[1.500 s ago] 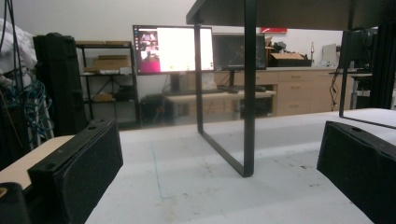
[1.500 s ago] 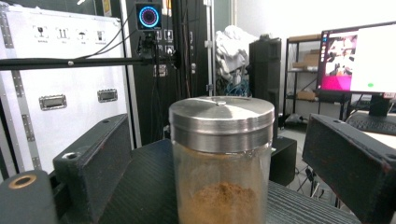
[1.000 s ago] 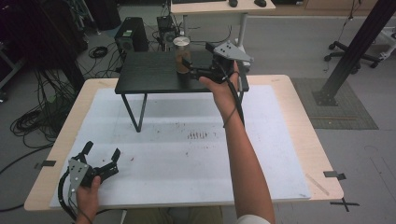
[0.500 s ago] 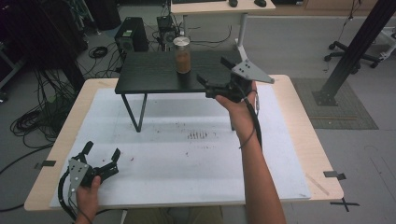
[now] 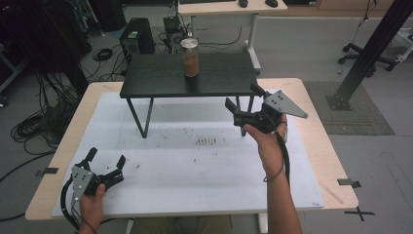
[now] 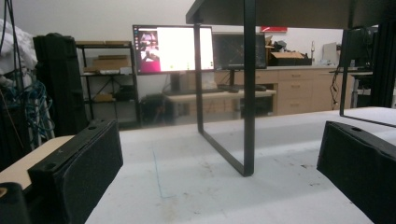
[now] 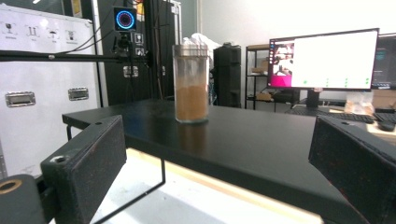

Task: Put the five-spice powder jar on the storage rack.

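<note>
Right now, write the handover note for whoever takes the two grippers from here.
Right gripper: open, holding nothing, held in the air just in front of the small black table, jaws facing the jar.
Left gripper: open, holding nothing, low over the white mat at the near left corner.
Jar: upright on the small black table, lid on, part filled with brown powder, touched by neither gripper.
Done: jar stands on the raised table, free of both grippers.
Left: nothing is in hand; if the jar needs moving again, the right gripper is the nearer one.
</note>
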